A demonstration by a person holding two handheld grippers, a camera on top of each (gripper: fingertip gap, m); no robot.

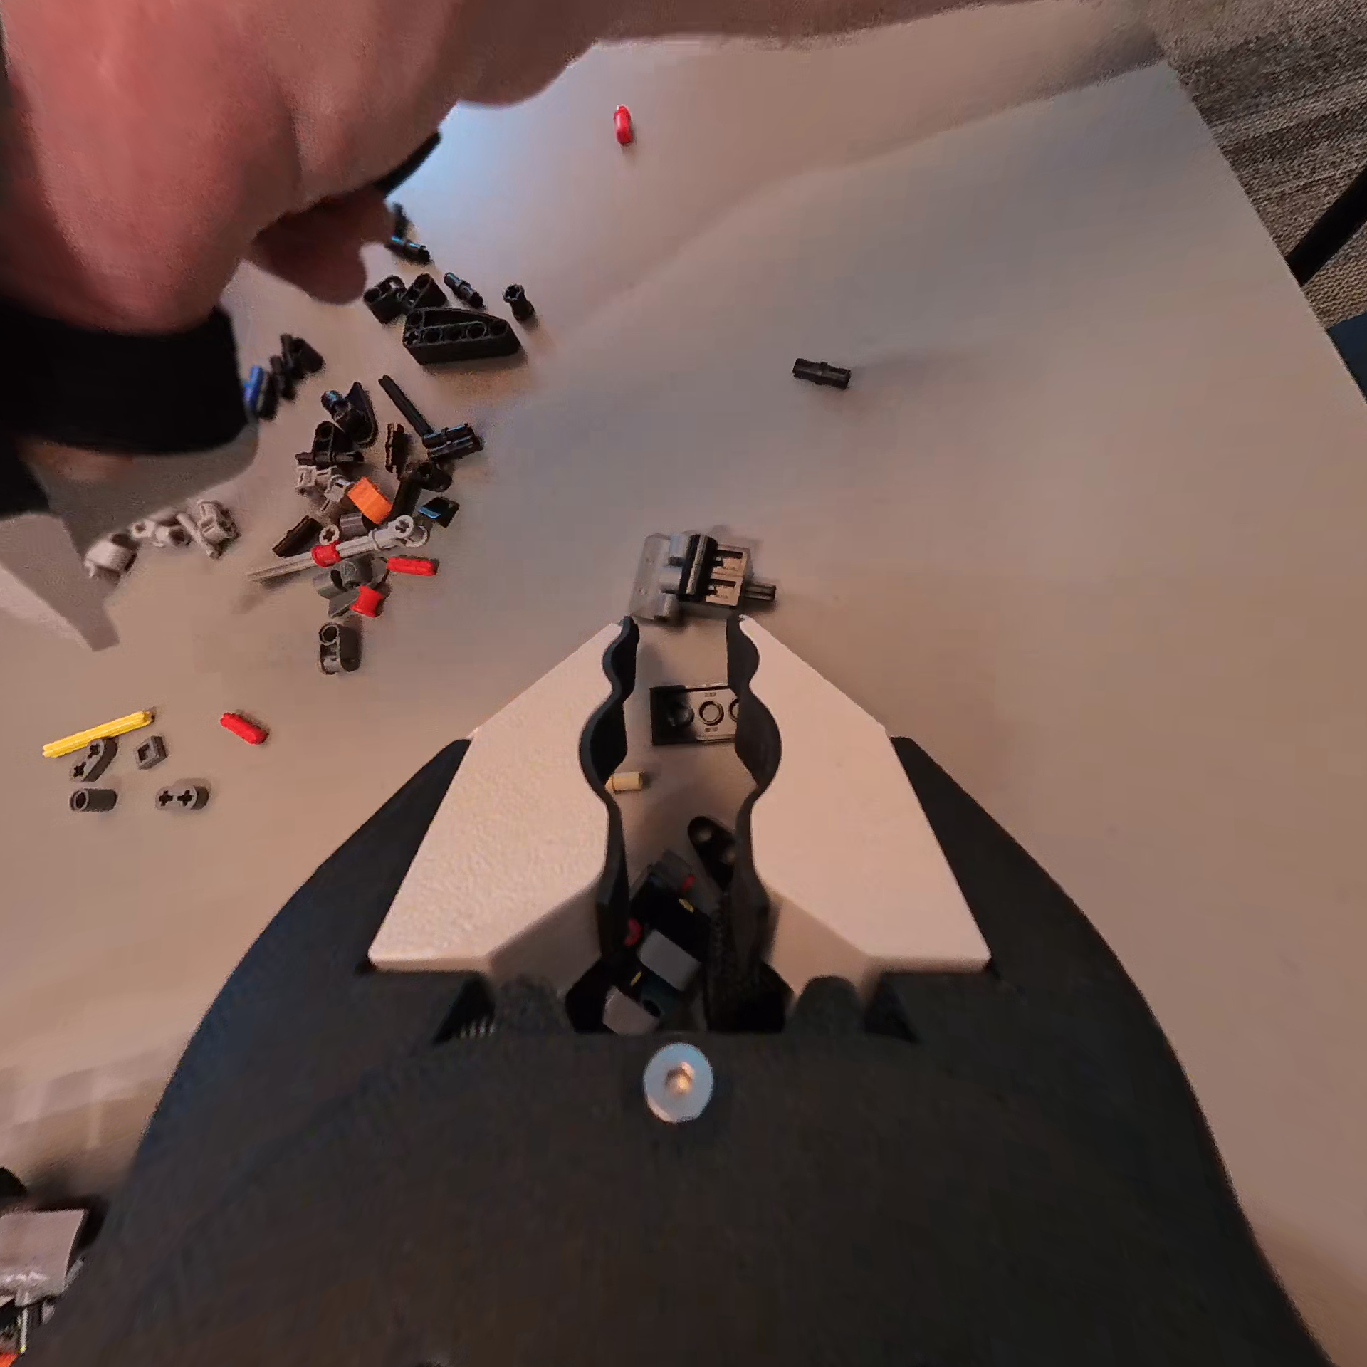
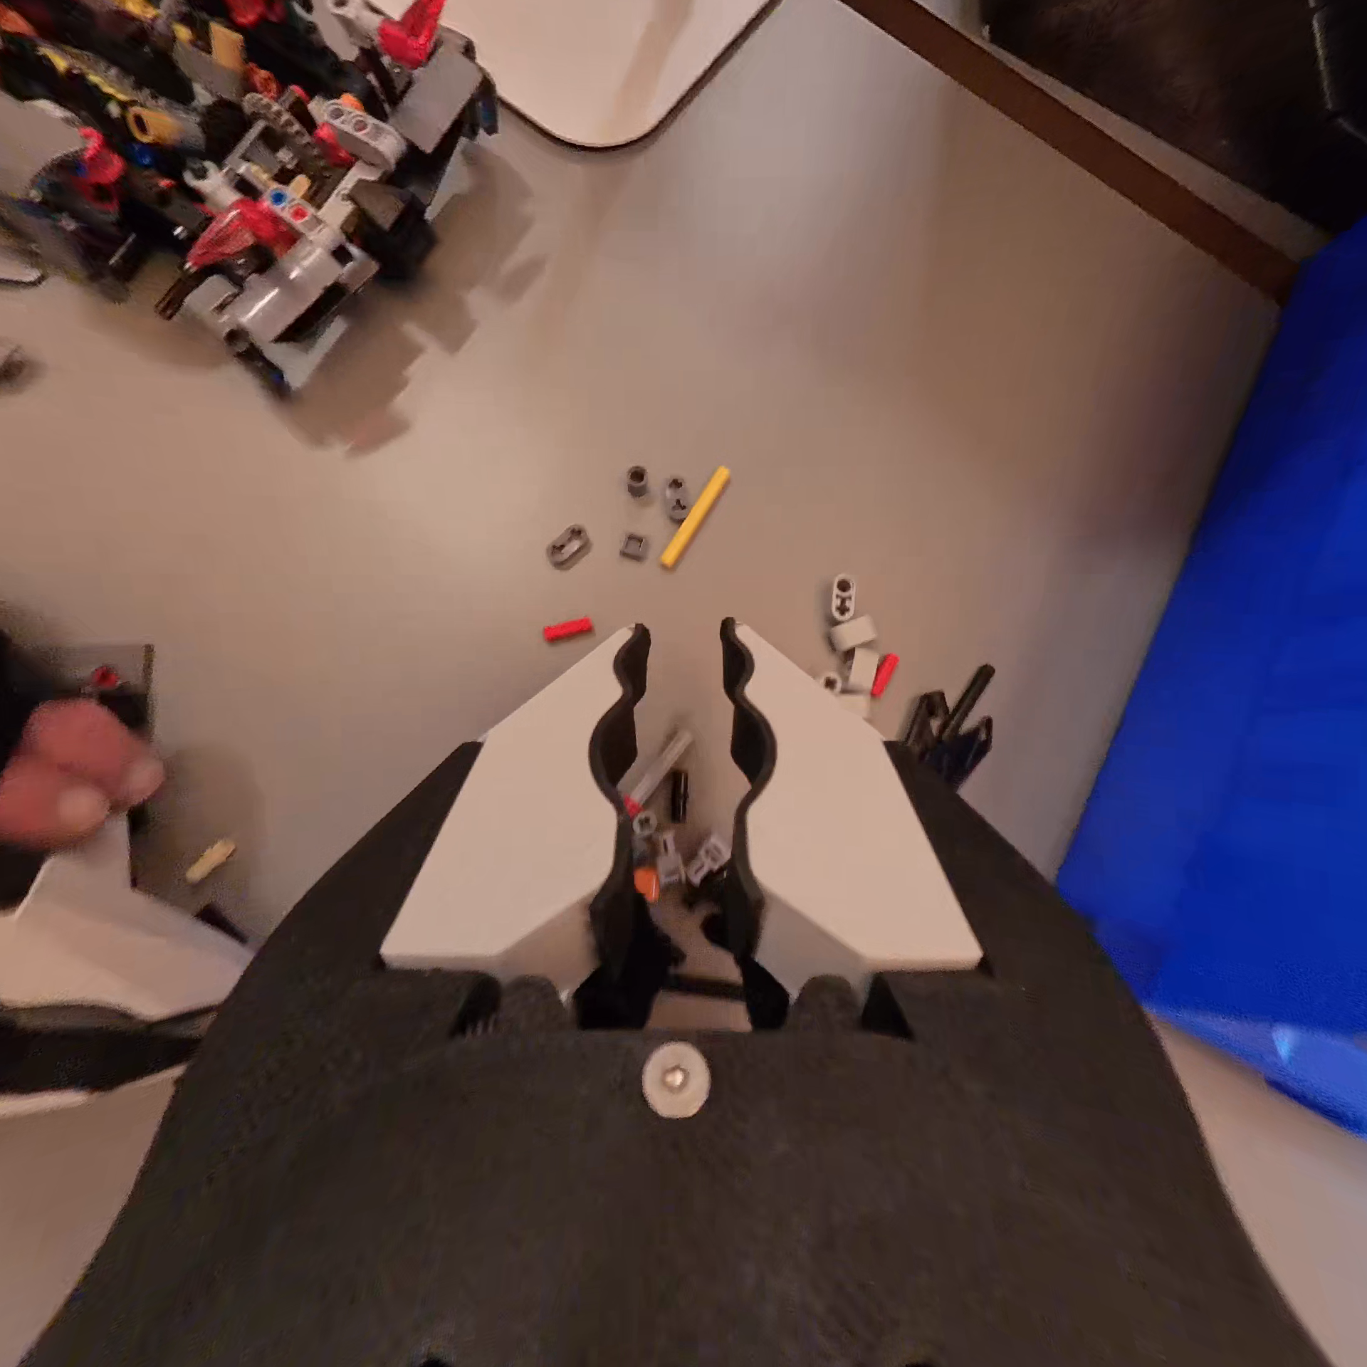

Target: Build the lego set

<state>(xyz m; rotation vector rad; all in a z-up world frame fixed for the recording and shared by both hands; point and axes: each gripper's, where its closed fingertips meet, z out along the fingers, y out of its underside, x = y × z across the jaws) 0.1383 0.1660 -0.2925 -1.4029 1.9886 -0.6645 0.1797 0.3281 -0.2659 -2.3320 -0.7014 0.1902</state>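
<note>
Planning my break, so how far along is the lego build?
Partly done: a large multicoloured model stands assembled on the table, and a small grey-and-black subassembly lies just ahead of the left gripper. In hand: nothing; the right gripper is open too. Left: the loose pile, yellow axle and red pins.

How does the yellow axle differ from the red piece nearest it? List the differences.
1. Colour: the yellow axle is yellow; the red piece is red.
2. Length: the yellow axle is clearly longer than the stubby red piece.
3. Pose: in the right wrist view the yellow axle lies diagonally, the red piece nearly level.

Both lie loose on the table, untouched by either gripper.
</note>
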